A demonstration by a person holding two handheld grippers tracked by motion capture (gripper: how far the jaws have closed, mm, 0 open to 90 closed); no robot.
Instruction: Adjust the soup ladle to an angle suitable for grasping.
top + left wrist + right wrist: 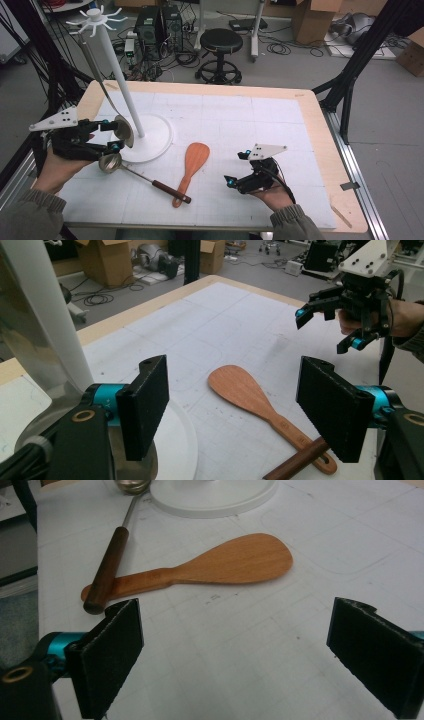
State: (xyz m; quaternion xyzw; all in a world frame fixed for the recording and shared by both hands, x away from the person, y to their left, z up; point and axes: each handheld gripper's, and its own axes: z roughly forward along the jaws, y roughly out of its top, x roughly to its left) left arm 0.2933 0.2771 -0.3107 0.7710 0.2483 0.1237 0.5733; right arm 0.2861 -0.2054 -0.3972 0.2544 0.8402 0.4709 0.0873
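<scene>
A white stand [116, 65] with hooks on top rises from a round base [155, 137] at the table's left. A metal spoon [123, 131] hangs from one hook, its bowl low by the base. My left gripper [112, 135] is open right beside that bowl, and its pads [145, 405] have nothing between them. A ladle [110, 162] with a dark handle [170, 191] lies in front of the base. The ladle's handle crosses the handle of the wooden spatula [194, 159]. To the spatula's right my right gripper [235, 170] hovers open and empty, and the spatula [235, 562] lies ahead of it.
A white gridded mat [260, 125] covers the wooden table [315, 115]. On the floor beyond the far edge are a black stool [220, 47], cables and cardboard boxes. A small wooden stick [341, 215] lies at the near right corner.
</scene>
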